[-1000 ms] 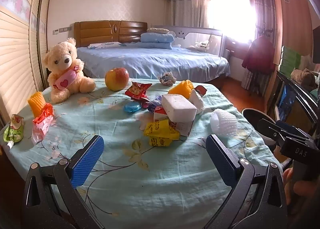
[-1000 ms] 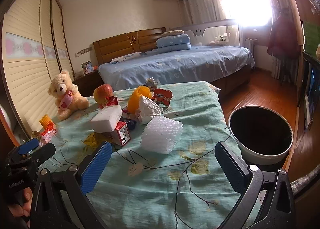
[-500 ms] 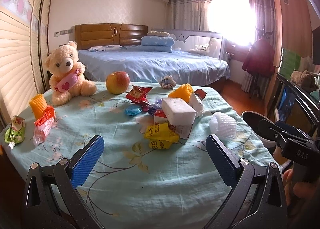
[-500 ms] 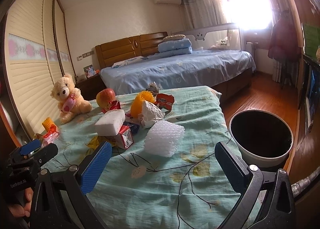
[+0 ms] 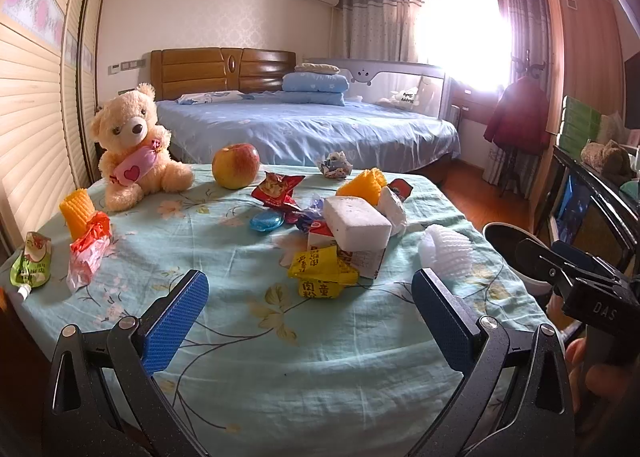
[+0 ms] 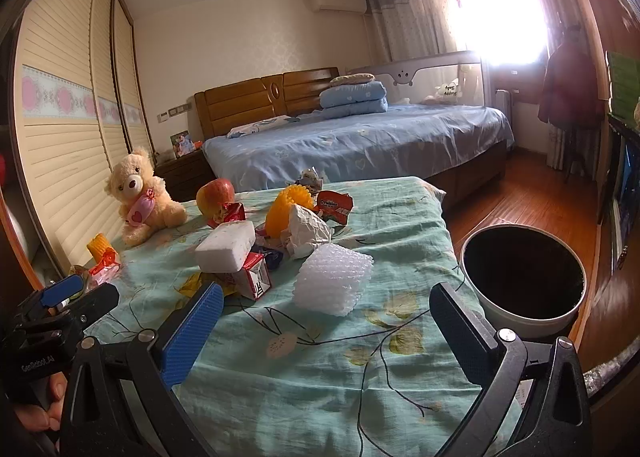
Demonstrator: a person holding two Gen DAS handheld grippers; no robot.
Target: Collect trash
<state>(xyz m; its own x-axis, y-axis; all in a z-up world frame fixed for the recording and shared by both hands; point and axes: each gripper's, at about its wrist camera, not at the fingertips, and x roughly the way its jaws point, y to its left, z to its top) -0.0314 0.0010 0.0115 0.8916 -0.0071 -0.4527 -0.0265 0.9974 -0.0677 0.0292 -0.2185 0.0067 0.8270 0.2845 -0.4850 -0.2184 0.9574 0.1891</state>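
Note:
Trash lies on a table with a light green cloth (image 5: 280, 357): a yellow wrapper (image 5: 320, 277), a white foam block (image 5: 356, 221) on a small carton (image 6: 254, 277), a red snack bag (image 5: 276, 187), a white foam net (image 6: 332, 277) and crumpled white paper (image 6: 306, 229). A white bin (image 6: 520, 321) with a dark inside stands on the floor right of the table. My left gripper (image 5: 310, 317) is open and empty over the near table edge. My right gripper (image 6: 326, 331) is open and empty, just short of the foam net.
A teddy bear (image 5: 134, 149) and an apple (image 5: 235, 165) sit at the back of the table. An orange foam net (image 5: 78, 211), a red-white wrapper (image 5: 88, 253) and a green pouch (image 5: 32, 265) lie at the left edge. A bed (image 5: 300, 129) stands behind.
Both grippers have drawn back and risen slightly, so the table's things sit a little farther off. Both stay open and nothing on the table has moved.

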